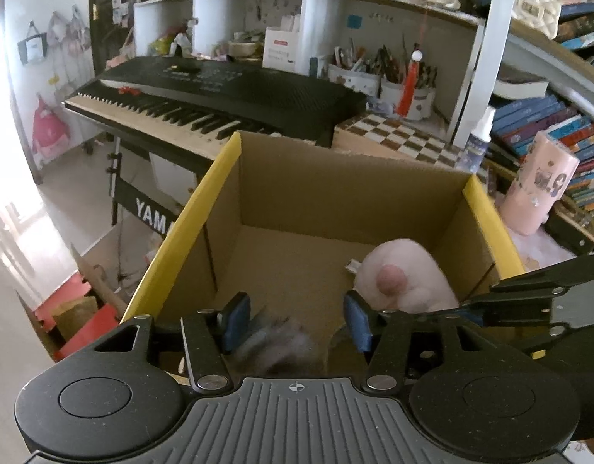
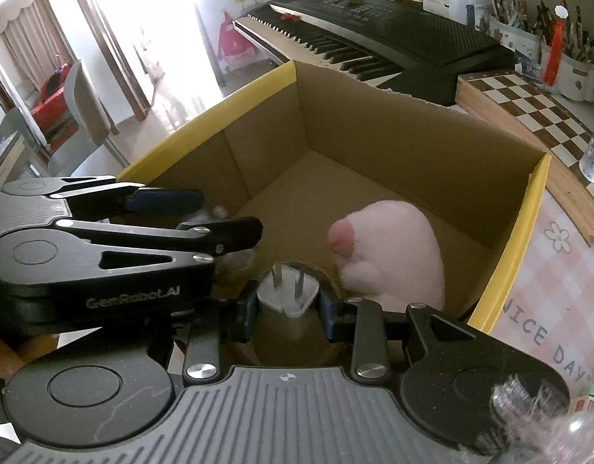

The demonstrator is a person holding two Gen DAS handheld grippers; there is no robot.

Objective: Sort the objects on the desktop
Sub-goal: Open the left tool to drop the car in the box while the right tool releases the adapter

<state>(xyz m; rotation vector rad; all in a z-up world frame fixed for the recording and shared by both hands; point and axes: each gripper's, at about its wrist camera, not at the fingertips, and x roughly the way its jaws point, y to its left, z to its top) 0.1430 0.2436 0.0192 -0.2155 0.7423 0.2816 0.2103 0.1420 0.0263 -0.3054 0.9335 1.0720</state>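
Right gripper point(image 2: 288, 311) is clamped on a white plug adapter point(image 2: 287, 290), prongs pointing forward, poised over the near edge of the cardboard box point(image 2: 374, 123). Hard, light and smooth plastic by the look of it, so squeezing the flat sides seems right. Left gripper point(image 1: 293, 319) hangs spread wide above a blurred grey object point(image 1: 285, 344). Pink plush point(image 2: 389, 255) fills the near right corner; the far left floor looks open.

I see the far half of the cardboard box point(image 2: 374, 147) floor open; the pink plush point(image 2: 393, 255) blocks its near right, my left gripper point(image 2: 219, 212) crowds the left.
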